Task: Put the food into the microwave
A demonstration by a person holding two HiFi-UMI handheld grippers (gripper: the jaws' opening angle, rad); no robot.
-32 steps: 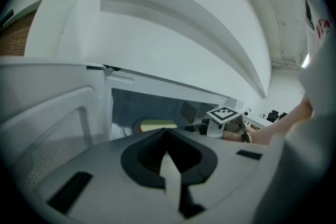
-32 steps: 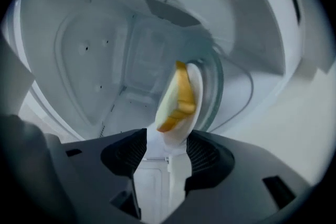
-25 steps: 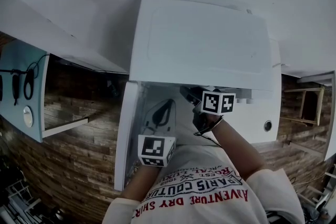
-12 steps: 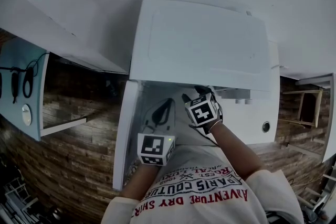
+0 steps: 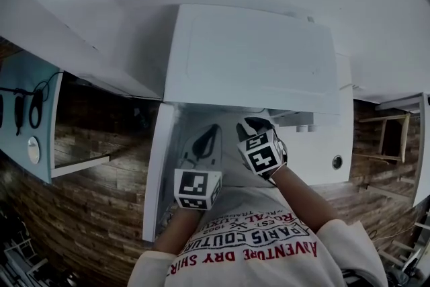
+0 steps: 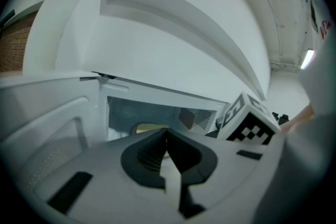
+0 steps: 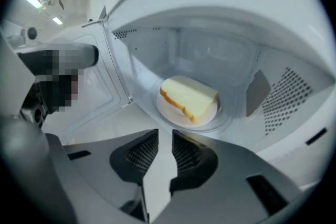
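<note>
A slice of bread lies on a white plate on the turntable inside the open white microwave. My right gripper hovers in front of the opening, apart from the plate. Its jaws have just been closing; a narrow gap remains with nothing in it. In the head view the right gripper points into the cavity. My left gripper is shut on nothing and stays before the opening, beside the door. A bit of the food shows past its tips.
The microwave door stands swung open at the left, close to my left gripper. The cavity walls enclose the plate. A wood-patterned floor lies below. A white shelf edge runs at the left.
My right gripper has rolled about its axis and drawn back a little from the cavity, and its jaws have narrowed. The left gripper has kept still.
</note>
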